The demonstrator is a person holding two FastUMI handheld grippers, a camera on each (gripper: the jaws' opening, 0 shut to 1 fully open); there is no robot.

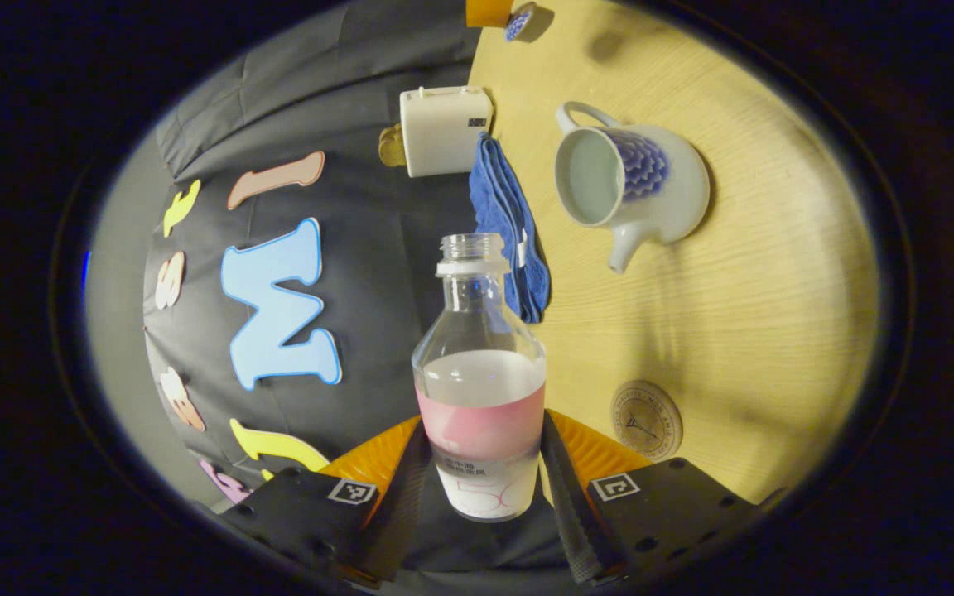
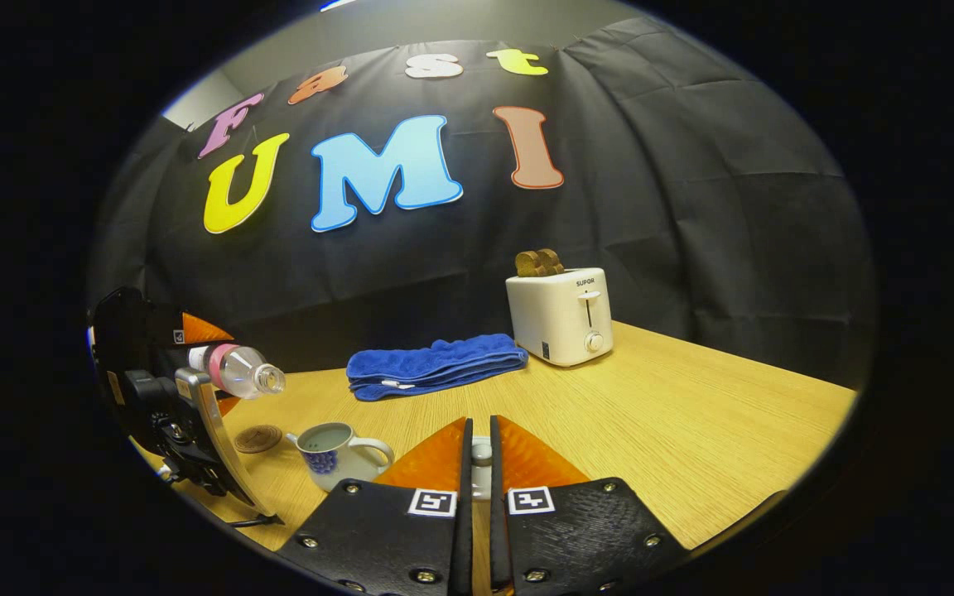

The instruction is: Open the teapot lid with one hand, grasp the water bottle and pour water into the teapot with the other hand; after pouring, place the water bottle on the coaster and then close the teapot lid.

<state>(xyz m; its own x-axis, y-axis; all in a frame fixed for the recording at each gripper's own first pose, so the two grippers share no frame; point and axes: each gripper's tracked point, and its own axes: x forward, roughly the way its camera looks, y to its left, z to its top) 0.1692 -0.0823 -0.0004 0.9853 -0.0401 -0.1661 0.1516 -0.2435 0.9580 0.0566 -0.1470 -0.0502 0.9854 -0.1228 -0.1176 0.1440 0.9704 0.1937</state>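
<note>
Wooden table (image 2: 692,430) carries one teapot (image 1: 638,186), one coaster (image 1: 647,419), one towel (image 2: 436,364).

Open tabletop (image 2: 692,414) right of the teapot (image 2: 332,454); towel (image 2: 436,364) (toaster (image 2: 561,319) too) behind.

The water bottle (image 1: 479,377) is clear, glossy plastic, and the teapot (image 1: 633,186) is smooth glazed ceramic. The tabletop (image 2: 676,430) shows matt, pale wood grain; the folded towel (image 2: 436,364) is plush cloth, the toaster (image 2: 561,315) smooth plastic.
</note>
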